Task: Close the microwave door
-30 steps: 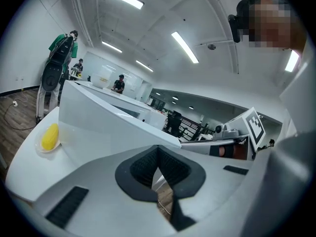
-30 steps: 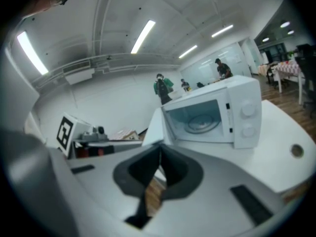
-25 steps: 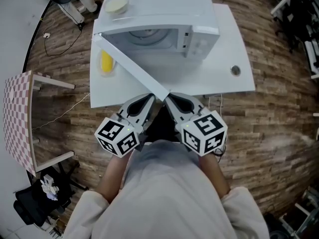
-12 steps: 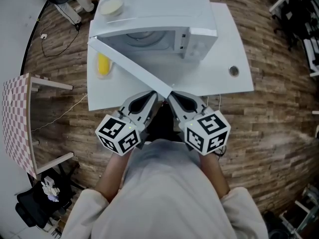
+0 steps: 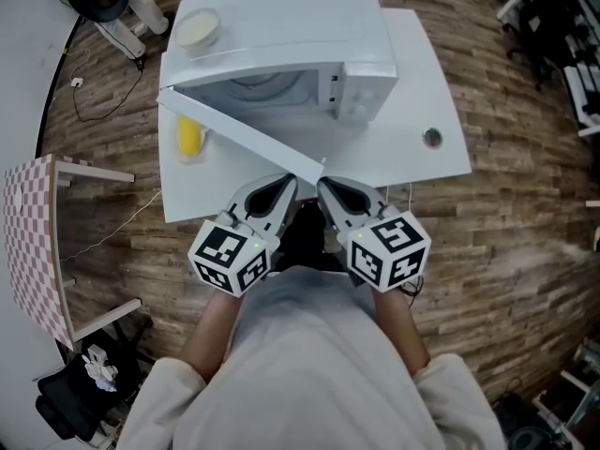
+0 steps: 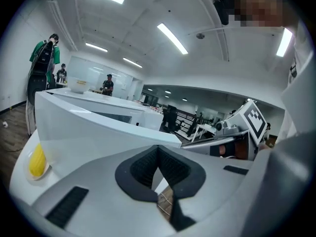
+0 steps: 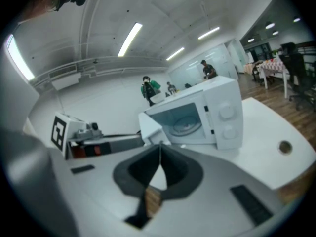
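Moved: microwave (image 5: pixel 281 54) and counter (image 5: pixel 422 92) sat slightly further left in the head view than a second before. Both claws held the same spot at the counter's near edge, and the door angle looked unchanged.
Left claw (image 5: pixel 287 184): jaws closed tip to tip, nothing between them.
Right claw (image 5: pixel 323 186): jaws also closed, empty.
Microwave: stood on the white counter with its cavity exposed.
Door (image 5: pixel 239 139): swung wide open, hinged on the left. Its free edge ended just ahead of the two claw tips, roughly between them. Couldn't tell whether it touched them.
Bowl (image 5: pixel 198 28): sat on top of the microwave, at the left corner.
Yellow item (image 5: pixel 189 137): lay on the counter just left of the door.
Round hole (image 5: pixel 431 138): in the counter, right of the microwave.
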### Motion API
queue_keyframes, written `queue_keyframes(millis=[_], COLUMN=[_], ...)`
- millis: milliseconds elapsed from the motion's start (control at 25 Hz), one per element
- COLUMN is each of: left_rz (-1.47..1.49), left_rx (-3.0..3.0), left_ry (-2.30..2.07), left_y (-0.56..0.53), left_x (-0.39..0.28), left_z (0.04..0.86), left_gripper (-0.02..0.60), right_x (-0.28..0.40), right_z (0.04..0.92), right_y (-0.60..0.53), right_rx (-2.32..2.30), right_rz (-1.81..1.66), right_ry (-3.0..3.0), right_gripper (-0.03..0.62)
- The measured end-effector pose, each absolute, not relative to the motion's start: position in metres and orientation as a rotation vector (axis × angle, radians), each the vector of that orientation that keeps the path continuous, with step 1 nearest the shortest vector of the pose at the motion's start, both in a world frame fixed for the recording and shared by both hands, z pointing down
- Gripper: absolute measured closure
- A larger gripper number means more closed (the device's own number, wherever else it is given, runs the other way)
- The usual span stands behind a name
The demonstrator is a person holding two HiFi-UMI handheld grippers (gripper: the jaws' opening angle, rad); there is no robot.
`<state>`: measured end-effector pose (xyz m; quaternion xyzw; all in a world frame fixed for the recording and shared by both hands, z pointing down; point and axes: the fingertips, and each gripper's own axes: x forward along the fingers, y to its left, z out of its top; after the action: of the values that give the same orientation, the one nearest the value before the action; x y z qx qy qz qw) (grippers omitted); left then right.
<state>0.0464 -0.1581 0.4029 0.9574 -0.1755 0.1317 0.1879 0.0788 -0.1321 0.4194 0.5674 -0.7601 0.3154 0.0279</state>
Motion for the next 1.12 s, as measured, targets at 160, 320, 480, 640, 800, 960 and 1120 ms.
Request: queue_keyframes(millis=[160,320,480,640,800,960,1120], left_rz=[0.31,0.297,0.276,0.257,0.242,0.236,0.241], left_rx=[2.623,2.619,2.614,2.602,2.595,2.588,2.586], left_ry=[-0.435,-0.426,-0.42,-0.42,-0.432,-0.431,-0.421], left_y=[-0.163,-0.167,-0.178,-0.188,-0.199,-0.205,-0.21], left_x=[0.053,0.063,0.07,0.072,0.074,0.077,0.081], left_z=[0.402,0.401,0.399,0.396,0.394,0.395,0.396], left_gripper=[0.568,0.568,0.568,0.568,0.568,0.568,0.568], right_x=[0.083,0.088,0.09,0.089,0.093,0.099,0.104], right_z=[0.421,0.424,0.429,0.427,0.422,0.422,0.421], right_y=[-0.132,-0.133,-0.137,-0.144,-0.155,-0.162,-0.169], right_rx=[1.771,1.769,1.762,1.754,1.755,1.763,1.772], right_rz=[0.985,0.998,1.015,1.013,0.992,0.987,0.981], right_ry=[-2.327,-2.312,-2.299,-2.307,-2.314,-2.31,-2.307], right_gripper=[0.571,0.571,0.571,0.571,0.571,0.571,0.571])
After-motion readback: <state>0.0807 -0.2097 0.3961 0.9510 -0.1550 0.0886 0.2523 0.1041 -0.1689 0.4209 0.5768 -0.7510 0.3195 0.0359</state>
